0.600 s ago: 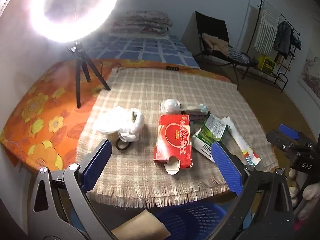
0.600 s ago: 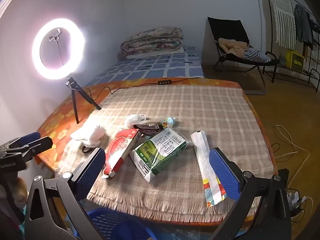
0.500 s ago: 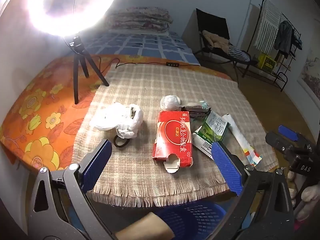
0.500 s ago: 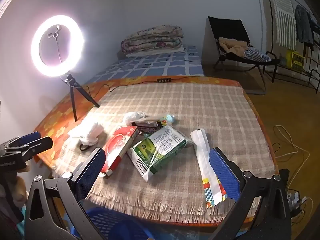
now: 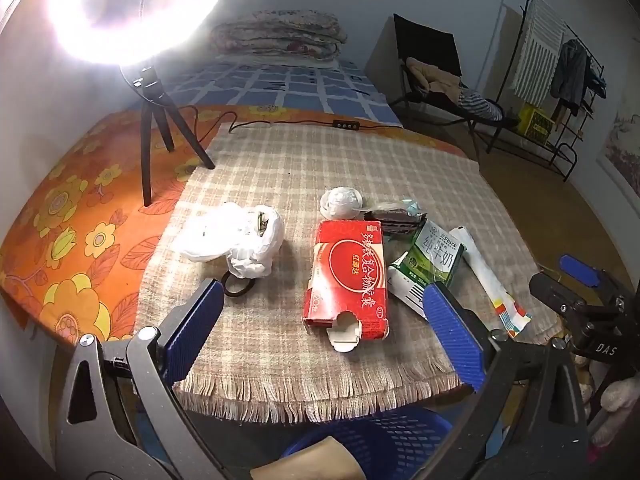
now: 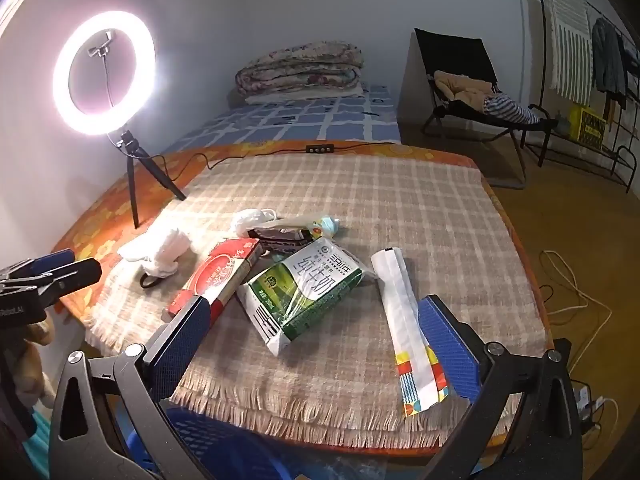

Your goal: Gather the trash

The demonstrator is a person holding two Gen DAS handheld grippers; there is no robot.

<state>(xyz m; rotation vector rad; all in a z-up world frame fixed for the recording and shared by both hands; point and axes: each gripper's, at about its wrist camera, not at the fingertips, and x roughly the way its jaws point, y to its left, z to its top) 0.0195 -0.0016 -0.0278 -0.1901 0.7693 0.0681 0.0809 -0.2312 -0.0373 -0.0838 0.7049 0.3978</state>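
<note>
Left gripper (image 5: 322,332): we note its blue pads (image 5: 192,330) spread wide, holding nothing, touching nothing, poised above the near fringe of the checked cloth (image 5: 320,172); between the pads we see the red box (image 5: 347,278) lying flat, flap open toward us

Right gripper (image 6: 314,342): fingers (image 6: 450,346) likewise spread wide and empty, hovering over the near cloth edge; the milk carton (image 6: 302,288) and the white wrapper (image 6: 408,330) lie in the span between them, neither touched

Trash, all on the cloth:
- red box, centre, just beside the milk carton (image 5: 430,266)
- milk carton, green and white, tilted, resting partly against the box in the right view
- white wrapper (image 5: 490,280), long, coloured end at the cloth's near right edge
- plastic bag (image 5: 236,240), crumpled, left of the box, with a dark ring (image 5: 236,286) touching its near side
- white wad (image 5: 341,202) behind the box
- dark packet (image 6: 280,238) and a small pale-blue item (image 6: 326,226) behind the carton

Blue basket (image 5: 384,436): on the floor below the near table edge

Ring lamp (image 6: 105,74): lit, on a tripod at the table's far left, on the orange floral cover (image 5: 60,240)
</note>
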